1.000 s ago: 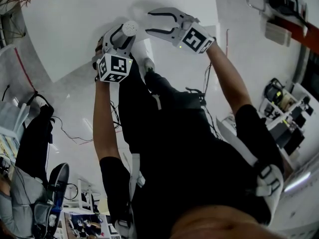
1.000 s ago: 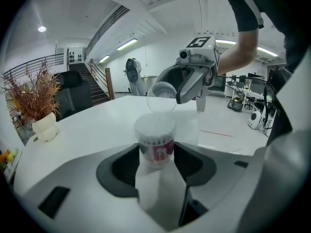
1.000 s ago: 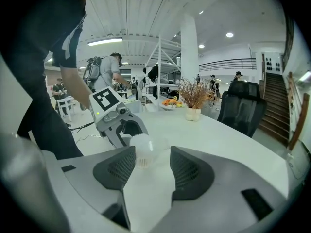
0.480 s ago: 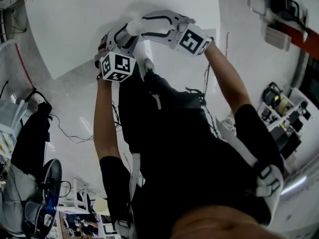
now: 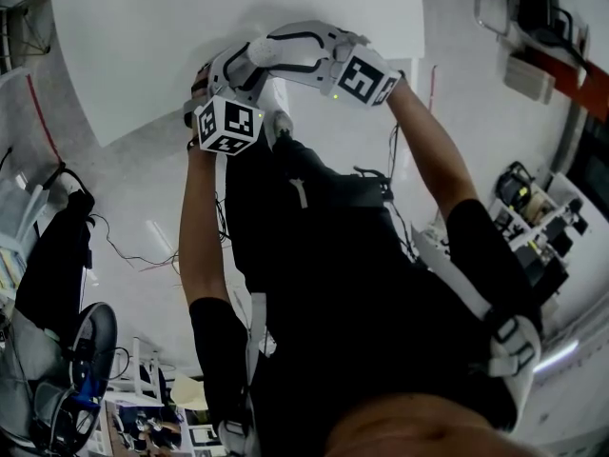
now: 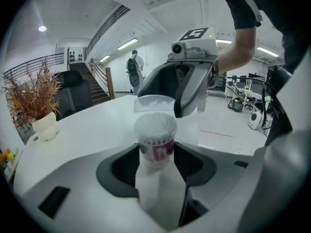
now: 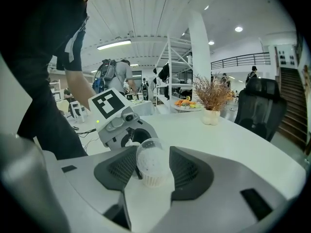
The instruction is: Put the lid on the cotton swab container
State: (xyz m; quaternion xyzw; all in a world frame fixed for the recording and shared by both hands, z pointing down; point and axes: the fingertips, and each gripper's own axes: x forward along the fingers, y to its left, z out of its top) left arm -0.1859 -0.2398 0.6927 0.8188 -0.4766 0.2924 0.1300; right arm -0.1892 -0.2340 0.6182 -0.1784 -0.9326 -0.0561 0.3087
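One container [image 6: 155, 140], full of white swabs, stands upright between the pads of the left tongs [image 6: 156, 160]. These tongs clamp its sides at a wide gape and hold it above the one desk [image 6: 82, 127]. One clear lid [image 6: 154, 102] sits right over the container's open top; I cannot tell whether it touches the rim. The right tongs [image 7: 151, 165] have the lid between their pads, jaws wide and closing on it. Beyond the container, one pot [image 6: 44, 126] of dry twigs stands on the desk.
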